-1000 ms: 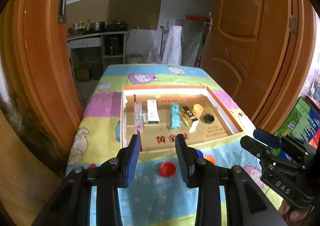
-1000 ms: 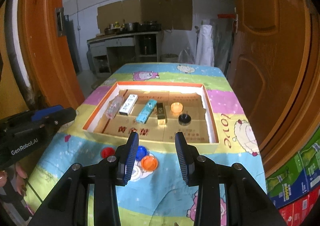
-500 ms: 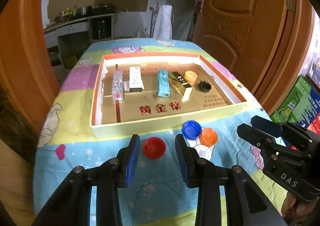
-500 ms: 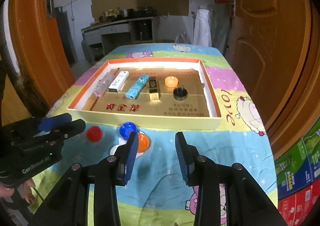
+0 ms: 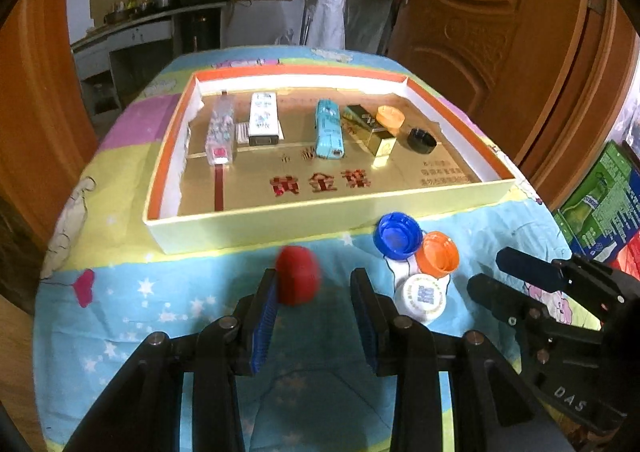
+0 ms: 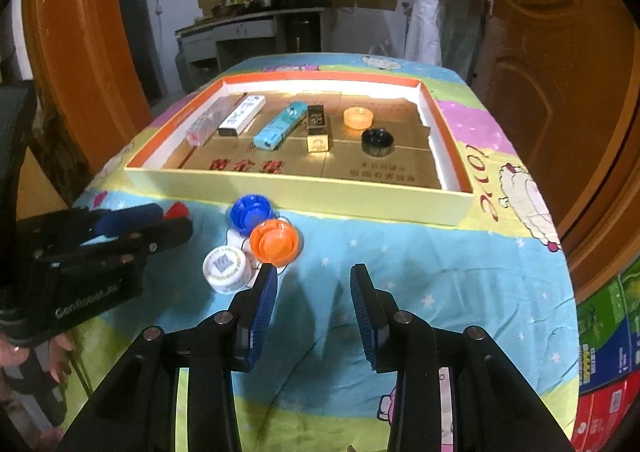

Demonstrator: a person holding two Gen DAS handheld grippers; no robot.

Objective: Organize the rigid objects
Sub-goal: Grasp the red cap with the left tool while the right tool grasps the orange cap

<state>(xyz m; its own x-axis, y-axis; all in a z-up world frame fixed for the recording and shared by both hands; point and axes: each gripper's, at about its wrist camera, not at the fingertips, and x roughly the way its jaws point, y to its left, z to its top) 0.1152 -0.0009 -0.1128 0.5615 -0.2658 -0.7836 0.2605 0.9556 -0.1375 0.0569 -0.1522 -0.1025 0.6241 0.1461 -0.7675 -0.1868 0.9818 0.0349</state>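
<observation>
A: Where's the red cap (image 5: 298, 279)?
B: On the cloth (image 5: 160, 308), between the left gripper (image 5: 314, 294) fingers, nearer the left one; jaws parted, not clamping it.
A: Right gripper (image 6: 314, 290)?
B: Parted, empty, orange cap (image 6: 274, 241) just beyond its left finger

Printed cotton-like cloth (image 5: 168, 304), matt and faintly creased, over the whole table. Cardboard tray (image 5: 328, 212) near the far edge, matt cream walls, glossy gold-printed floor. Inside, clear plastic case (image 5: 219, 132), glossy paper cartons in white (image 5: 263, 123) and teal (image 5: 329, 129), shiny gold foil box (image 5: 370, 129). Smooth plastic caps by the near edge: red (image 5: 298, 280), blue (image 5: 398, 235), translucent orange (image 5: 437, 254), white (image 5: 424, 297). Ribbed blue rubbery pads (image 6: 262, 304) on matt black plastic fingers. Varnished carved wood doors (image 5: 480, 32) behind.
</observation>
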